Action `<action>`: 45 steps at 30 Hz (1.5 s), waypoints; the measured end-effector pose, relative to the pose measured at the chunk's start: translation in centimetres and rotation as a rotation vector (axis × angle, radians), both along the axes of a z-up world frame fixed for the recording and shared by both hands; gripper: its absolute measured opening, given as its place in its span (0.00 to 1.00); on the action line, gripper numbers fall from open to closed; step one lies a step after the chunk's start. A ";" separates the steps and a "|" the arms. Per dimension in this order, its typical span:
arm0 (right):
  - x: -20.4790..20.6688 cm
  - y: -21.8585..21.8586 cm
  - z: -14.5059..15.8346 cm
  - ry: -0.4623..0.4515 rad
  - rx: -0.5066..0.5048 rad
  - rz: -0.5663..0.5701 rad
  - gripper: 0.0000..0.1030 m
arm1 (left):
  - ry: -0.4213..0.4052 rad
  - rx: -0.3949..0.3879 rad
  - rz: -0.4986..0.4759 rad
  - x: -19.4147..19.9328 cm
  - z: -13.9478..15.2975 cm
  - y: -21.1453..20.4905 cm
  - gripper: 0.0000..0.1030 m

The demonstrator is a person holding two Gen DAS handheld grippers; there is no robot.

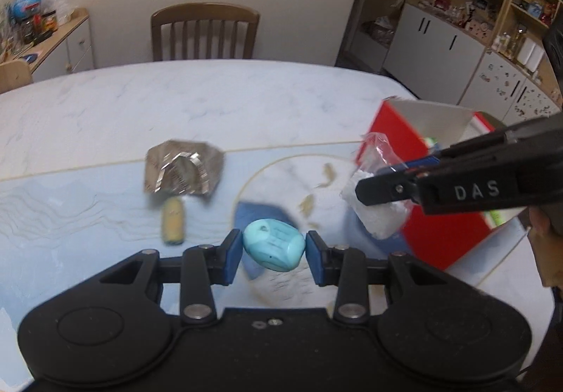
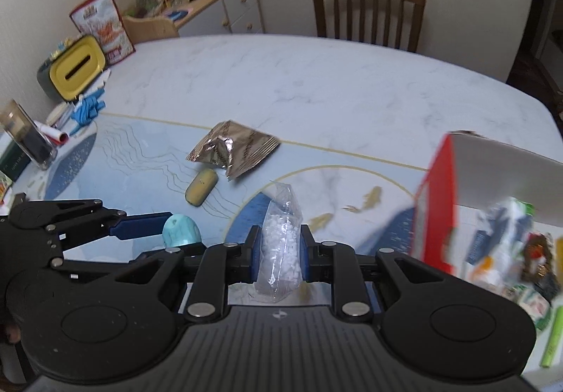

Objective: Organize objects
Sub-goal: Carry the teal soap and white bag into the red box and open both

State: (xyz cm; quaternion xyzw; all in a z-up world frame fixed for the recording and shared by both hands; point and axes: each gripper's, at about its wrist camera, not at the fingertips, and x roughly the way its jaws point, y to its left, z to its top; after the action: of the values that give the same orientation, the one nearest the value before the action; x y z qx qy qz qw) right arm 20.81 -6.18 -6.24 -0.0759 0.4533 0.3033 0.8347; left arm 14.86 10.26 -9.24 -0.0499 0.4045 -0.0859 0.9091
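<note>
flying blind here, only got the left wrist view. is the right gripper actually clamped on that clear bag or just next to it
Observer: Clamped. In the right wrist view the clear bag of white bits sits pinched between both pads of the right gripper.
Operator: anything already in the red box
Observer: Yes, the red box holds a blurred jumble of packets.
Operator: whats left of my view on the table
Observer: A yellow-lidded container stands at the far left edge.

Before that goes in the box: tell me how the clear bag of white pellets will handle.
Held by the right gripper, the clear bag probably flops: its thin film creases above the pads. The loose white pellets likely shift and settle low. It looks light and may slip if the hold eases.
</note>
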 end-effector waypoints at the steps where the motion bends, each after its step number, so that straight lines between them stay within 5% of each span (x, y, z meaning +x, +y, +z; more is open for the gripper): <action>1: -0.2 -0.8 0.4 -0.006 0.007 -0.009 0.20 | -0.001 -0.005 -0.010 0.0 0.4 -0.5 0.36; 21: 0.7 -18.8 3.8 -0.063 0.085 -0.230 0.20 | -0.081 0.022 -0.165 2.8 5.2 -14.6 0.36; 33: 2.6 -26.7 1.9 -0.085 0.039 -0.336 0.20 | -0.049 0.066 -0.230 5.4 3.9 -21.8 0.36; 45: 5.3 -28.5 -1.5 -0.062 -0.029 -0.319 0.20 | 0.069 0.076 -0.214 10.1 0.2 -26.3 0.36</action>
State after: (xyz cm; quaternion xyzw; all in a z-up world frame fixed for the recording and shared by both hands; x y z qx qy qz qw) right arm 26.11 -34.70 -7.72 -0.0245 0.4377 0.1579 0.8848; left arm 24.97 -16.00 -8.99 0.0253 0.4414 -0.1651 0.8816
